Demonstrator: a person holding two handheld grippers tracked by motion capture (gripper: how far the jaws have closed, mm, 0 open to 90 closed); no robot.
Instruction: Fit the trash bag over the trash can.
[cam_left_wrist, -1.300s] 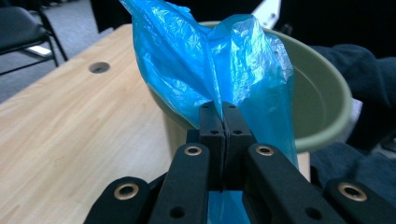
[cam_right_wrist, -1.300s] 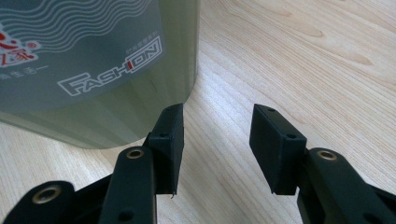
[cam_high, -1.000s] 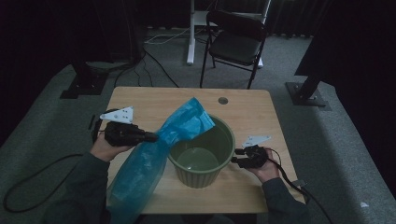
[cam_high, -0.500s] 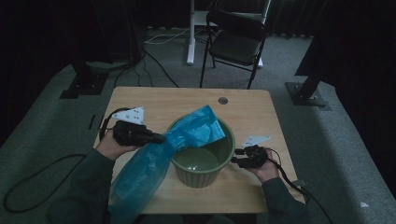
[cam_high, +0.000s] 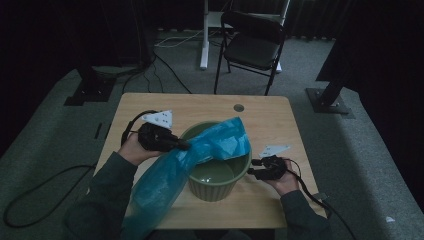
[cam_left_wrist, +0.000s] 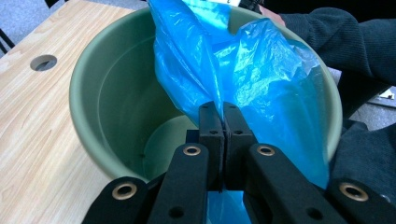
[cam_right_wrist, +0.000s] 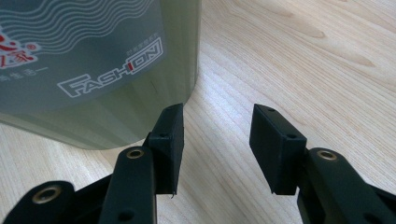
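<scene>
pot mouth half blocked, far table open

a crinkled blue plastic bag (cam_high: 200, 155) drapes over the round green plastic pot (cam_high: 220, 187) from 9 o'clock; bare wooden table (cam_high: 200, 102) lies free at 12 o'clock.

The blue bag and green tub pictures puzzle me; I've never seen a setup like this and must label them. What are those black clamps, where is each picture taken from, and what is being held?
A person seated at a wooden table holds a hand-operated clamp in each hand. The high view looks down from above; the other two come from cameras riding on each clamp. The left gripper is shut on a blue plastic bag, draping it over a green bucket. The right gripper rests open beside the bucket, holding nothing.
</scene>
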